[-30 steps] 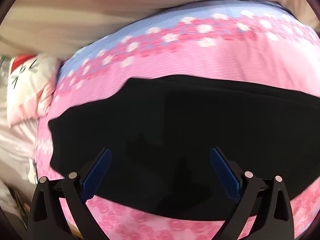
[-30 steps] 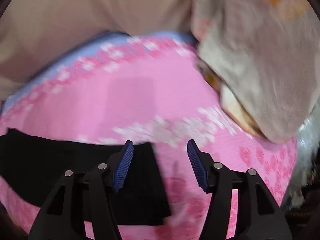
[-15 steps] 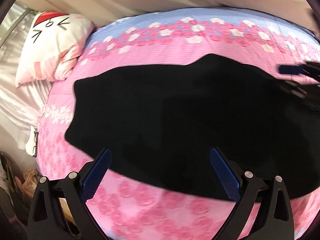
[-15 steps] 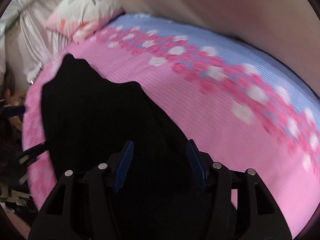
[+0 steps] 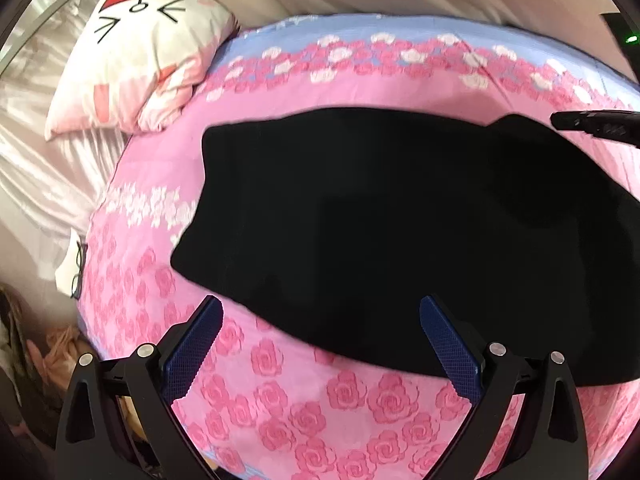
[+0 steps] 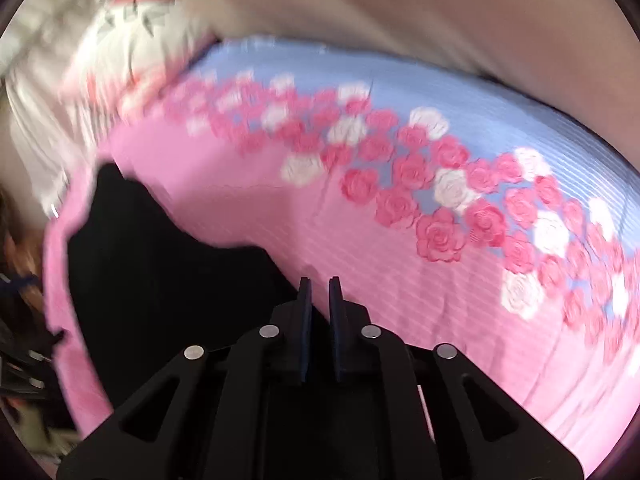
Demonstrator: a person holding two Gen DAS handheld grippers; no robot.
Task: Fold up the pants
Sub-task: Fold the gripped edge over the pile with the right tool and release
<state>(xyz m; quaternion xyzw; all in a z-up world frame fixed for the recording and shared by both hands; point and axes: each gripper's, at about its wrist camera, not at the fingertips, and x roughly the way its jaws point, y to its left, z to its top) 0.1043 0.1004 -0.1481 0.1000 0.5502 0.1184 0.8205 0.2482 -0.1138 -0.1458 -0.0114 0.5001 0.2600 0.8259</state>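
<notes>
We see the black pants (image 5: pixel 400 232) spread on the bed (image 5: pixel 304 392). Our left claw (image 5: pixel 320 344) stands released above their near edge. Our right claw (image 6: pixel 320 284) is closing on their far corner.

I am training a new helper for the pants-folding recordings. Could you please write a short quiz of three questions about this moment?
1. True or false: the left gripper is shut on the black pants.
2. In the left wrist view, what lies beyond the far left corner of the pants? A) a folded towel B) a cat-face pillow C) a laundry basket
3. Fill in: the pants lie spread on a pink bed cover printed with ____.

Key: 1. False: its jaws stand wide open, with nothing between the pads. 2. B. 3. roses.
</notes>
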